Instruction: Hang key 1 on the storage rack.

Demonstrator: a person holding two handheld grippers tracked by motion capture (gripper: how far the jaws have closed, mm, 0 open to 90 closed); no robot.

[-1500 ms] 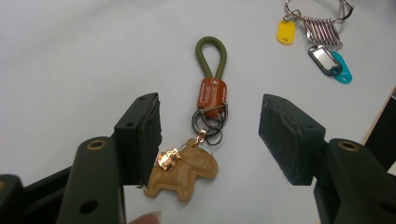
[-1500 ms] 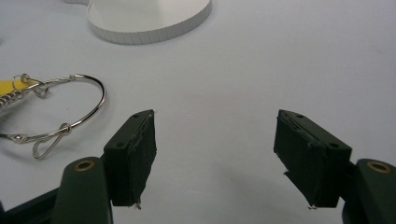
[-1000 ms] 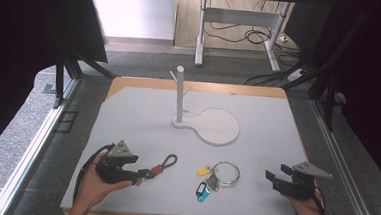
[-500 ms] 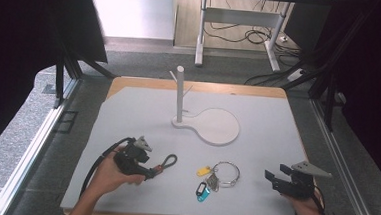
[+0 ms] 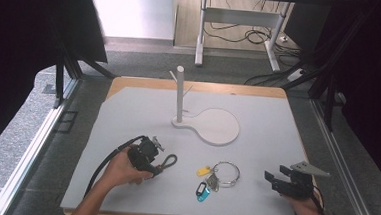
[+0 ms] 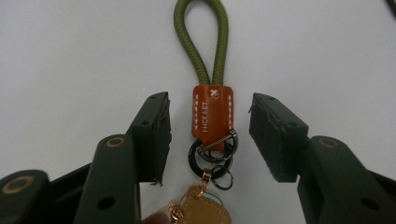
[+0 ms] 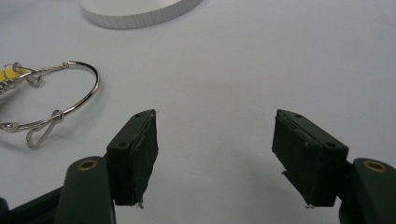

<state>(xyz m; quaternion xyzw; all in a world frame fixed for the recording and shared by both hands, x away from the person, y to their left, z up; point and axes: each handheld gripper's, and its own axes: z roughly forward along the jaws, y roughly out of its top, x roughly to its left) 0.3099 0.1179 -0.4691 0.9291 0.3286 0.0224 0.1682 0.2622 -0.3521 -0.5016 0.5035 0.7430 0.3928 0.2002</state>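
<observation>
Lying on the mat [image 5: 277,128]: two keychains, one between the left tool [image 6: 208,135].

Stand [image 5: 180,94] at frame centre on the worktop [image 5: 277,128], cord keychain [image 5: 167,161] lower left, wire ring [image 5: 227,174] with tags [image 5: 203,191] lower centre.

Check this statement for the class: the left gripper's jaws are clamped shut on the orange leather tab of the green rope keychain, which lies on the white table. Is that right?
Not quite. In the left gripper view the left gripper has its jaws open, one on each side of the orange leather tab, with a gap on both sides. The green rope keychain does lie on the white table.
</observation>
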